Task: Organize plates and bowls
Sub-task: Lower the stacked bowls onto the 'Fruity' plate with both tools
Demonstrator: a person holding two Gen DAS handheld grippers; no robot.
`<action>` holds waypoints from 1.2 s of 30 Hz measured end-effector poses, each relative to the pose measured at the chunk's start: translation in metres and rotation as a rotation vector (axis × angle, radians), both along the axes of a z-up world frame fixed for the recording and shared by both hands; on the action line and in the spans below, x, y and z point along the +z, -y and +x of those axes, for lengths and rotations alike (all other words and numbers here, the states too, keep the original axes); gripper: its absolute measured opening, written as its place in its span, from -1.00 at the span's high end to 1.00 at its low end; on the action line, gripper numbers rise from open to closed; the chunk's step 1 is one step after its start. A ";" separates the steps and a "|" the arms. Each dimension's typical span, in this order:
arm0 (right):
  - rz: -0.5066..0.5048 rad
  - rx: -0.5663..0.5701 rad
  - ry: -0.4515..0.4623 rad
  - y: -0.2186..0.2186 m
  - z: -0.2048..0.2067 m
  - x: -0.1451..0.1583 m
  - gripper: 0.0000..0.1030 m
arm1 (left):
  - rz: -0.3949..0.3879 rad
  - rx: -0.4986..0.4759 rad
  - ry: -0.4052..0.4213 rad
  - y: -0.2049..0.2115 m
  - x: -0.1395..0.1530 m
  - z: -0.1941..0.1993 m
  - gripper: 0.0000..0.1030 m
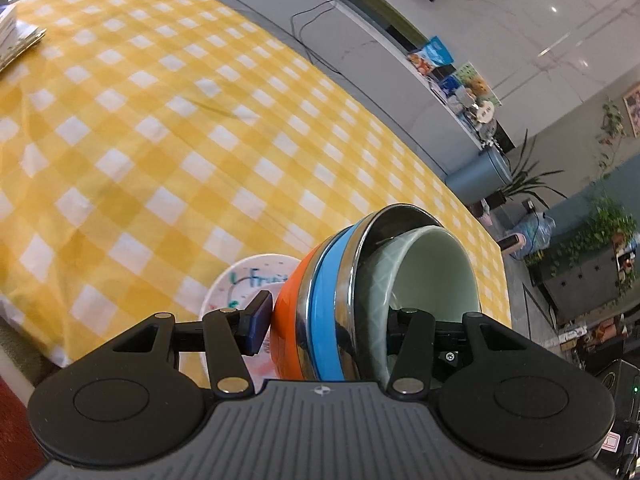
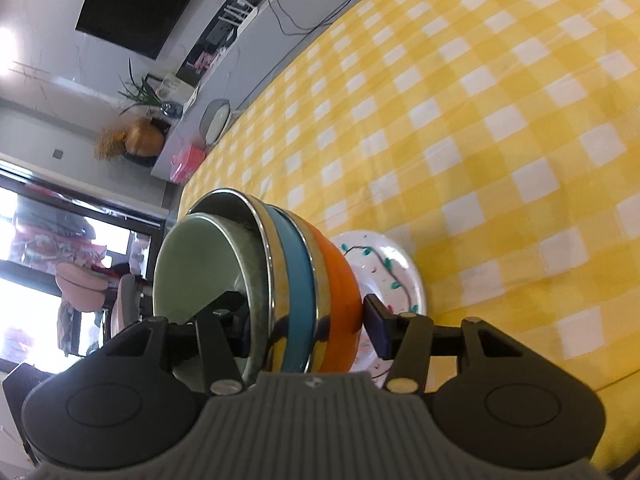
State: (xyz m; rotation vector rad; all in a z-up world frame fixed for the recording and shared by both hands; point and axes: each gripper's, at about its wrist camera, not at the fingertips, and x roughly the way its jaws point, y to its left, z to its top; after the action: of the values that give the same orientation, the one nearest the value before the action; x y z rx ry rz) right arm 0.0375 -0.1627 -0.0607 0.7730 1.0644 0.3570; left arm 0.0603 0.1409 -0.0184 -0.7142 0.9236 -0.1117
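Observation:
A nested stack of bowls (image 1: 340, 292) fills the lower middle of both views: an orange bowl (image 2: 340, 280) outermost, a steel bowl with a blue band (image 1: 326, 304) in it, and a pale green bowl (image 2: 200, 264) innermost. My left gripper (image 1: 328, 328) is shut on the stack's rim, one pad (image 1: 256, 324) on the orange wall and the other finger inside the green bowl. My right gripper (image 2: 304, 324) grips the opposite rim the same way. A white painted plate (image 1: 244, 280) lies on the yellow checked tablecloth (image 1: 160, 120) just behind the stack's base; I cannot tell whether they touch.
A pile of papers (image 1: 18, 40) lies at the table's far left corner. Beyond the table's far edge runs a grey counter (image 1: 360, 48) with cables and snack packets (image 1: 432, 54). A round grey dish (image 2: 216, 120) and a pink bag (image 2: 184, 164) sit by the table's end.

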 end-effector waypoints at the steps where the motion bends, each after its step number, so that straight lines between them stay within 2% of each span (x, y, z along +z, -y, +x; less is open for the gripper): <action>1: -0.003 0.004 -0.005 -0.003 0.002 -0.002 -0.02 | -0.005 0.004 -0.006 -0.003 -0.003 0.000 -0.10; 17: -0.044 0.015 -0.046 -0.012 0.015 -0.028 -0.02 | -0.050 0.008 -0.078 -0.013 -0.038 0.009 -0.10; 32: -0.035 0.014 -0.041 -0.009 0.010 -0.032 -0.13 | -0.032 0.007 -0.088 -0.010 -0.040 0.012 -0.06; 33: -0.035 0.015 -0.039 -0.009 0.009 -0.031 -0.14 | -0.027 0.010 -0.083 -0.010 -0.039 0.012 -0.08; 36: -0.031 0.016 -0.024 -0.007 0.008 -0.028 -0.28 | -0.015 0.013 -0.059 -0.009 -0.036 0.010 -0.39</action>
State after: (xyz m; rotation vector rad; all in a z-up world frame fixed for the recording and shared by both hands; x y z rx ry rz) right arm 0.0456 -0.1553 -0.0889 0.7434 1.0966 0.3446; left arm 0.0706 0.1499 -0.0543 -0.7404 0.9752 -0.0862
